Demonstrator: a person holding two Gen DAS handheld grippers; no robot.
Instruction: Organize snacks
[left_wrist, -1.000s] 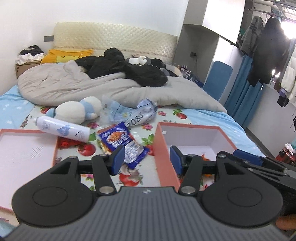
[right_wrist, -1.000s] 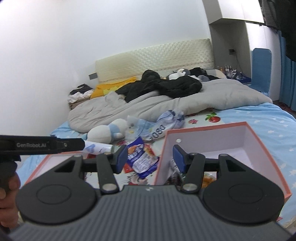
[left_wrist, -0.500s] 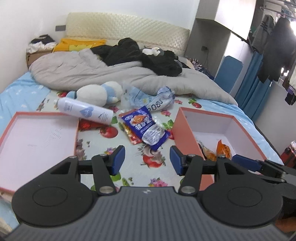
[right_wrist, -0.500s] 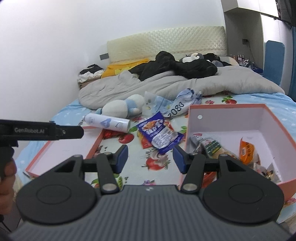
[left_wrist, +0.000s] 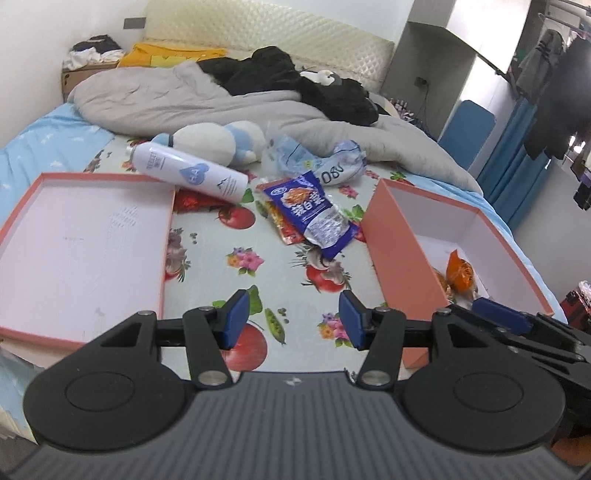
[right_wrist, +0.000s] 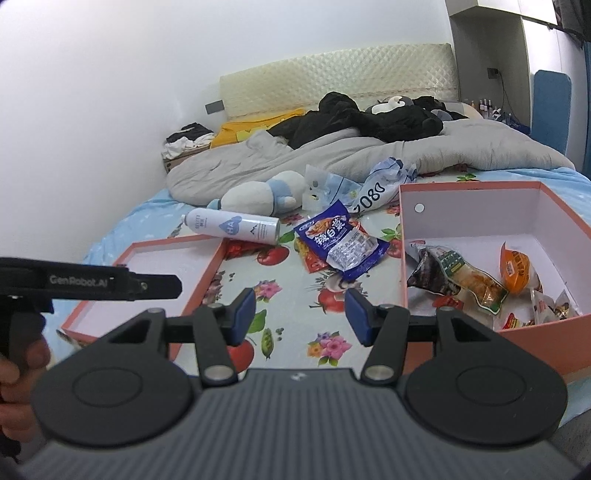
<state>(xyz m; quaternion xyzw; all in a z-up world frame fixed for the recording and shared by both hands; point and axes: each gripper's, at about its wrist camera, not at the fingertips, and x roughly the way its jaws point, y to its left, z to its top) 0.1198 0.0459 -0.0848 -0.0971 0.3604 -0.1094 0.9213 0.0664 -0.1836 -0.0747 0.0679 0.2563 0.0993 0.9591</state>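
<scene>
A blue snack packet (left_wrist: 314, 216) (right_wrist: 341, 243) lies on the flowered bedsheet over a red packet (left_wrist: 282, 225), between two orange boxes. The deep box (left_wrist: 388, 236) (right_wrist: 480, 195) on the right holds several snack packets, among them an orange one (right_wrist: 517, 271) (left_wrist: 460, 273). To the left sits the shallow lid (left_wrist: 168, 236) (right_wrist: 207, 271), nothing in it. My left gripper (left_wrist: 293, 319) hangs open over the sheet, well short of the blue packet. My right gripper (right_wrist: 300, 315) is open too, with nothing between its pads, close beside the left one.
A white spray can (left_wrist: 190, 171) (right_wrist: 232, 227) lies behind the lid, next to a plush toy (left_wrist: 221, 142). Crumpled plastic bags (left_wrist: 321, 162) lie beyond the packets. A grey quilt (left_wrist: 177, 96) and dark clothes (left_wrist: 295, 79) cover the far half of the bed.
Both grippers have dropped lower and tipped downward, so the lid, packets and box contents now show more fully. Their jaws kept the same width.
</scene>
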